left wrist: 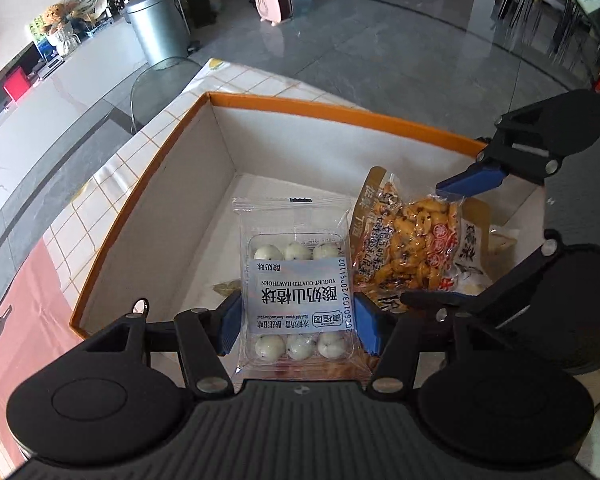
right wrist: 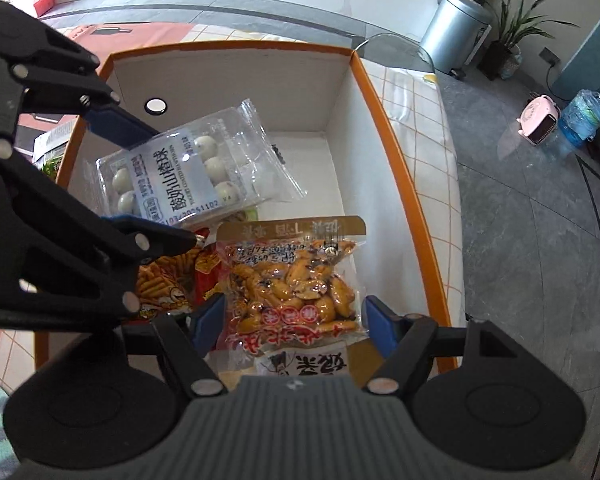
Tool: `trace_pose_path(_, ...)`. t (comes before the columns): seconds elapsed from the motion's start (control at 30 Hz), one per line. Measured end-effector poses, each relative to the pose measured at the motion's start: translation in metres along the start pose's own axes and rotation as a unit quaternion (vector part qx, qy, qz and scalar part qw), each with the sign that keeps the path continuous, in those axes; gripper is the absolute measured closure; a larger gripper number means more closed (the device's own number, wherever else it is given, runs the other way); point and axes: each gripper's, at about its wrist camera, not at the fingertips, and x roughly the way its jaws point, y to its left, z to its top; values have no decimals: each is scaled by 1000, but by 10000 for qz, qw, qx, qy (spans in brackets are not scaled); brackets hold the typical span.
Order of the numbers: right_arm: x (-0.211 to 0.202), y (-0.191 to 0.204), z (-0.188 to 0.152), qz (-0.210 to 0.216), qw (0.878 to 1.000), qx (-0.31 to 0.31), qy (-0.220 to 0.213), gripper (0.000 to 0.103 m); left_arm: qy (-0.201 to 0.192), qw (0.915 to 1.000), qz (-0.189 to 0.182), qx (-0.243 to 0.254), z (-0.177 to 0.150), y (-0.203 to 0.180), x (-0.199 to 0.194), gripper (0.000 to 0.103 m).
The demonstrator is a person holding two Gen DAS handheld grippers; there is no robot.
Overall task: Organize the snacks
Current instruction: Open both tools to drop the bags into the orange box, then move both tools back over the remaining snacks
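My left gripper [left wrist: 298, 326] is shut on a clear pack of yogurt-coated hawthorn balls [left wrist: 300, 280] and holds it over the orange-rimmed white box [left wrist: 336, 110]. The pack also shows in the right wrist view [right wrist: 180, 172], with the left gripper [right wrist: 148, 184] around it. My right gripper [right wrist: 292, 324] is shut on a bag of orange peanuts [right wrist: 296, 288], held over the box [right wrist: 400, 152]. In the left wrist view the peanut bag [left wrist: 412, 248] sits right of the hawthorn pack, with the right gripper [left wrist: 452, 240] around it.
A red snack bag [right wrist: 172, 284] lies in the box under the left gripper. A green packet [right wrist: 50, 160] sits outside the box's left wall. The box stands on a checked tablecloth [left wrist: 112, 184]. A metal bin [left wrist: 158, 24] stands on the floor beyond.
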Motion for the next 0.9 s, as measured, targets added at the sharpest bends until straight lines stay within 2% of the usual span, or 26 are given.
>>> trace_pose_path(0.23,12,6,3,35,9992,-371,-118,31,160,9999,34,38,-3,5,16,36)
trace_pose_path(0.43,15,14,7,-58,9981,-586,-205,30,147,9997,169,61,-4,7,20,34)
trace_pose_path(0.67,15,18,8,-65,9983,-572,-71,29,4,9999,159,-4,-10,9,7,28)
trace_pose_path(0.9,7,24,14,-188,9983,-541,63,22,-202,9996,140,-150,-15,12,-17,27)
